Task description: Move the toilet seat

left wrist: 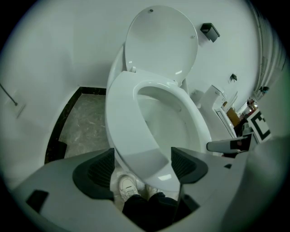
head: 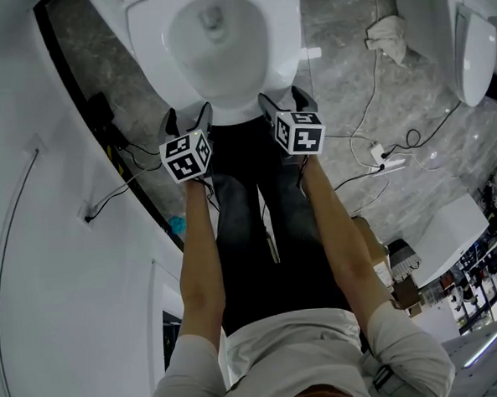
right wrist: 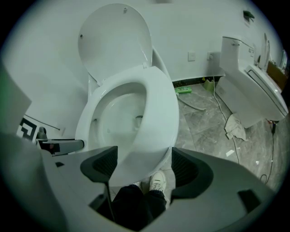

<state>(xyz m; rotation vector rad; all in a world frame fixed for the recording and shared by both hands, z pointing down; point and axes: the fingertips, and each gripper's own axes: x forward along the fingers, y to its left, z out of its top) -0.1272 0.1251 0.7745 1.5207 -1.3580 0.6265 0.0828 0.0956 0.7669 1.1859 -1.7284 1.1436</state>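
Seat [left wrist: 127,122] flat on bowl [left wrist: 167,122] mid-frame, lid [left wrist: 161,41] up; our left gripper [left wrist: 142,166] and right gripper [right wrist: 142,166] released, straddling its front edge; lowering looks done, backing off remains.

Your toilet seat [left wrist: 129,122] is plain white. The floor [head: 350,70] is grey, veined like marble. Your trousers [head: 259,235] are black, your shoes [left wrist: 128,186] white. Each gripper's cube [head: 187,155] bears black-and-white square markers. The grip pads [left wrist: 100,170] are dark grey and ribbed.
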